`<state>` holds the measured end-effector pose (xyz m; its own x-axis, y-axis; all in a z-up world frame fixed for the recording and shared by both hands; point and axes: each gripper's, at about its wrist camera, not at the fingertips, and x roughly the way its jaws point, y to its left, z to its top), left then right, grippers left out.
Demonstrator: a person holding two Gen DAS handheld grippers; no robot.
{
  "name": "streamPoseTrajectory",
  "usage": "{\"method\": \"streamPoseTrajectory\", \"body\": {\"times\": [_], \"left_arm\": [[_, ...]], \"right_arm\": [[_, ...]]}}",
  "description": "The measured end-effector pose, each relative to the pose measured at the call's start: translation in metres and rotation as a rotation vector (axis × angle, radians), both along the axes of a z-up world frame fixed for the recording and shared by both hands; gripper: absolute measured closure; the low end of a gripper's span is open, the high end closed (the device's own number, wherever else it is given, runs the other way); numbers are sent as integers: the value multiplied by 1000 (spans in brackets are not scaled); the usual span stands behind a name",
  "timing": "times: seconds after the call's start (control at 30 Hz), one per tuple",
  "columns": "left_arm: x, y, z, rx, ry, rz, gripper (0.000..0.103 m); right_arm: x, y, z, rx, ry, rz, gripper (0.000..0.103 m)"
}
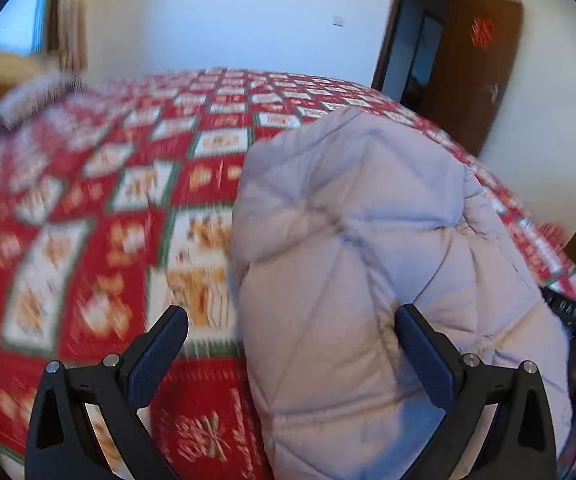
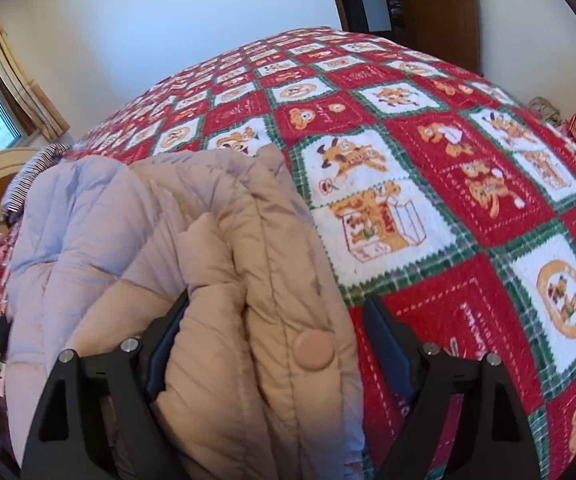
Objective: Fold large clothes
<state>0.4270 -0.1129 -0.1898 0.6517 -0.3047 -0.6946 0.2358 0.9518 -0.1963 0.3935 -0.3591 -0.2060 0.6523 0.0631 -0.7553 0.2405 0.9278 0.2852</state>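
Looking along your left gripper (image 1: 291, 344), you are seeing its two black fingers spread wide apart, with nothing pinched between them. The quilted puffer jacket (image 1: 367, 264) is lying in a heap on the red patchwork bedspread (image 1: 100, 208), and it is filling the right half of this view. The right finger pad (image 1: 423, 356) is sitting against the jacket's padded surface, while the left finger is hanging over bare bedspread. The bedspread is looking smeared with blur. A brown door (image 1: 483, 68) is standing open in the far corner.

Turning to your right gripper (image 2: 276, 332), you are holding its fingers wide as well, and they are not pressing on anything. The jacket (image 2: 216, 264) is bulging up between them, its beige front edge with a round snap button (image 2: 314, 349) lying just inside the right finger. The left finger (image 2: 168, 340) is partly buried under a fold of the jacket. The bedspread (image 2: 427, 184) is stretching away to the right, showing cartoon squares. A striped cloth (image 2: 28, 178) is peeking out behind the jacket, near the curtain (image 2: 20, 92).
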Motion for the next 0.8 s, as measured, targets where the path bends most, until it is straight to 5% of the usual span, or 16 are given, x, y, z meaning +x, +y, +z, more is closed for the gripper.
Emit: {"method": "streamPoseTrajectory", "body": {"times": [0.23,0.33,0.5,0.63,0.8], "left_arm": [[4,-35,-8,14,25,-19,0],[10,-32,-12,-29,70,-45,0],[18,-29,-25,-149,130,-83,0],[16,-30,-24,-157,100,-107,1],[6,-38,-11,-101,32,-159,28]], "right_arm": [[-7,2,-5,75,-34,32,22],[-8,9,-2,74,-57,80,38],[-5,3,-9,149,-65,88,38],[-2,1,-10,181,-68,114,43],[-7,-1,-10,238,-105,148,68]]}}
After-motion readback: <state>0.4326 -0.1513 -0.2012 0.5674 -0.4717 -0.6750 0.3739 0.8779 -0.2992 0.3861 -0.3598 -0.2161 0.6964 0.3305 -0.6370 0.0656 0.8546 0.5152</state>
